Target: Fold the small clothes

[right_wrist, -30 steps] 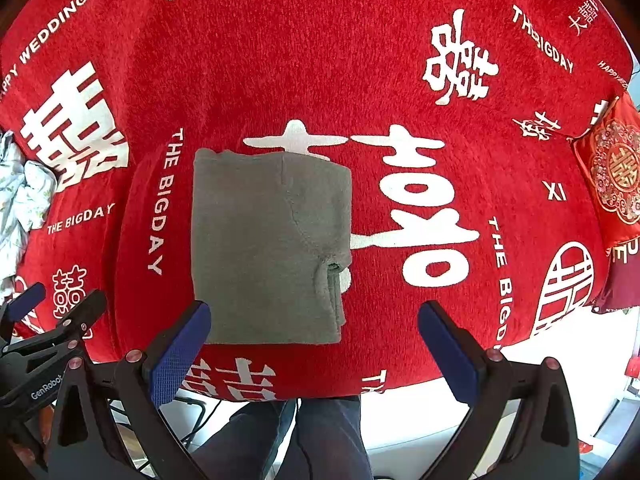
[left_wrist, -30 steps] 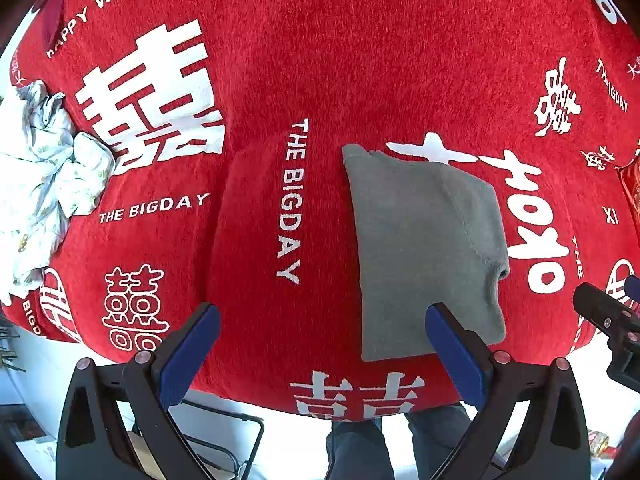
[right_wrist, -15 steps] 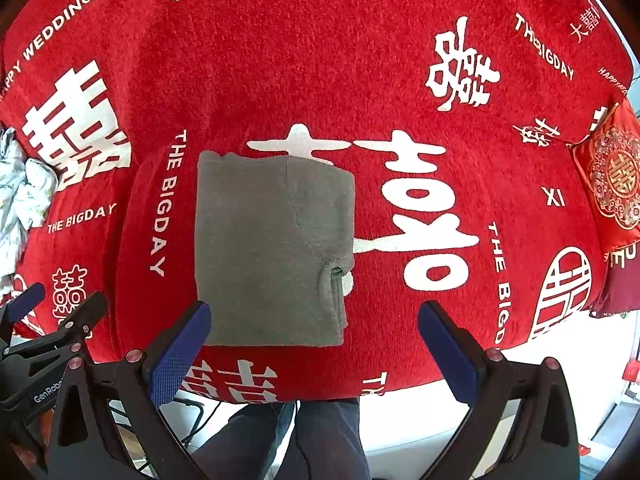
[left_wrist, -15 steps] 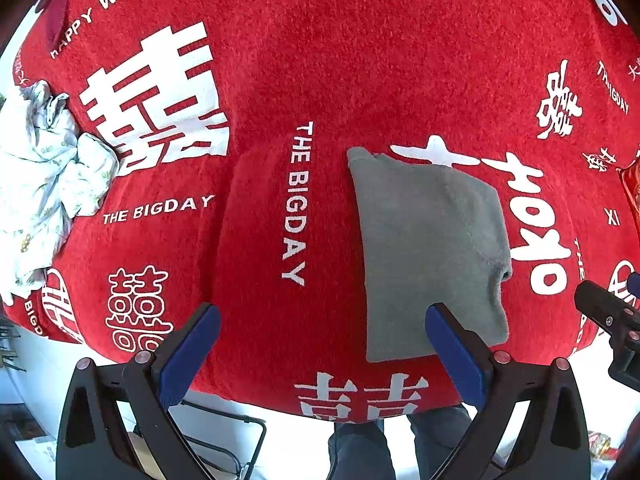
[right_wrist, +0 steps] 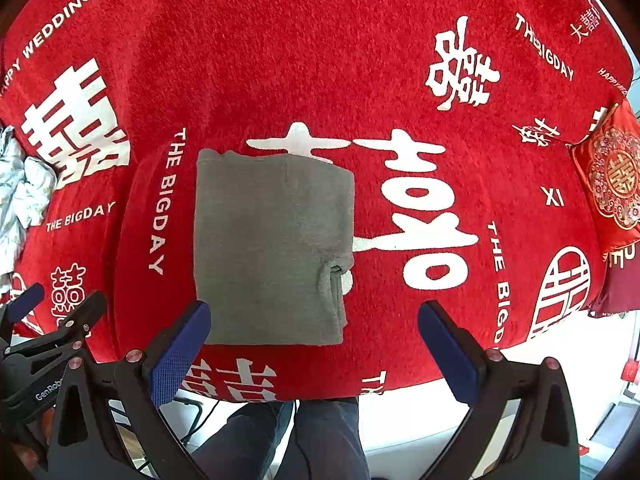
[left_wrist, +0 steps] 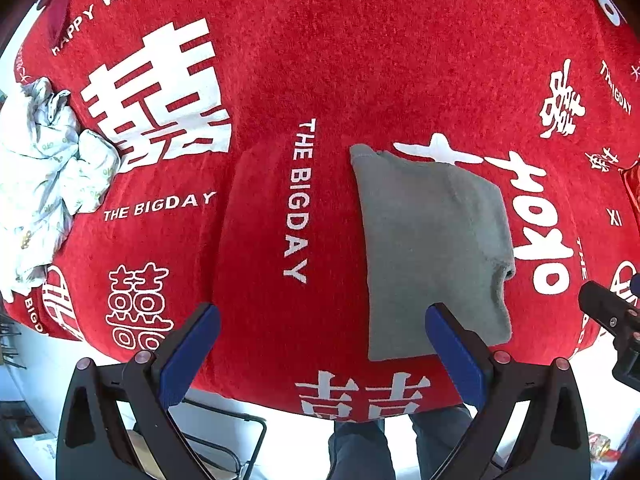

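Grey folded garment (right_wrist: 272, 252): flat on red cloth (right_wrist: 320, 60), ahead of right gripper (right_wrist: 312, 344), jaws wide apart, empty. Left gripper (left_wrist: 320, 344): likewise spread, empty.

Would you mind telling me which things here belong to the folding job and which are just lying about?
Belongs to the job:
- folded grey garment
- crumpled white clothes, likely next
- left claw, right claw, both open

Just lying about:
- red wedding blanket
- red embroidered cushion
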The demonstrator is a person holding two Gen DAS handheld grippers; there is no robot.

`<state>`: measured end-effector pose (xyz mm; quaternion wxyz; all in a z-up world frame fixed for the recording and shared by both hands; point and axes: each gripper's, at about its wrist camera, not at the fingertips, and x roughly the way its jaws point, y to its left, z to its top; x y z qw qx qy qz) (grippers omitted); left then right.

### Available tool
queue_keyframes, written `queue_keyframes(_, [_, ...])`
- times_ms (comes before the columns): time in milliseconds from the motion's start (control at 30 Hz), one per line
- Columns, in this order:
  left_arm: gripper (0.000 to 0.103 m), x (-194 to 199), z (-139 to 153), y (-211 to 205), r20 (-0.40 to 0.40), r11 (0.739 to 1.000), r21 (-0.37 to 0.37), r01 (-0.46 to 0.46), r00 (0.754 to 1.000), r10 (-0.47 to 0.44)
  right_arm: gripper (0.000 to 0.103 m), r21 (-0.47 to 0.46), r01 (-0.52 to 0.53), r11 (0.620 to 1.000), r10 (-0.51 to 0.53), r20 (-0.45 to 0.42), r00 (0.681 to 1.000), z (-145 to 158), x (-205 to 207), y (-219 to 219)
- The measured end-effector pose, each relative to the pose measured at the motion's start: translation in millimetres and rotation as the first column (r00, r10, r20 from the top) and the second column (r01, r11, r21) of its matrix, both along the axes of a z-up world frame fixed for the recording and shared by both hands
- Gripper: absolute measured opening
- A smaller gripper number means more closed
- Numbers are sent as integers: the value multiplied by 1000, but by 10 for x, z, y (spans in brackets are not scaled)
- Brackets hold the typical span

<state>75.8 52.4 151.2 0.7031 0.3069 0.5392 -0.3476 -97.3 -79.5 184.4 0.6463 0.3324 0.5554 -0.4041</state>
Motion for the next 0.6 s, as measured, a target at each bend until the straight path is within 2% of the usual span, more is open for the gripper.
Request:
queue_keyframes(267, [102, -61, -23, -70, -31, 1000, -15, 27, 999, -28, 103, -5, 31, 1000, -31, 0, 1000, -25, -55, 17])
queue_keyframes(600, [102, -188, -23, -162, -33, 996, -31, 78, 996, -79, 103, 0, 40, 999, -40, 10, 999, -87, -171, -67])
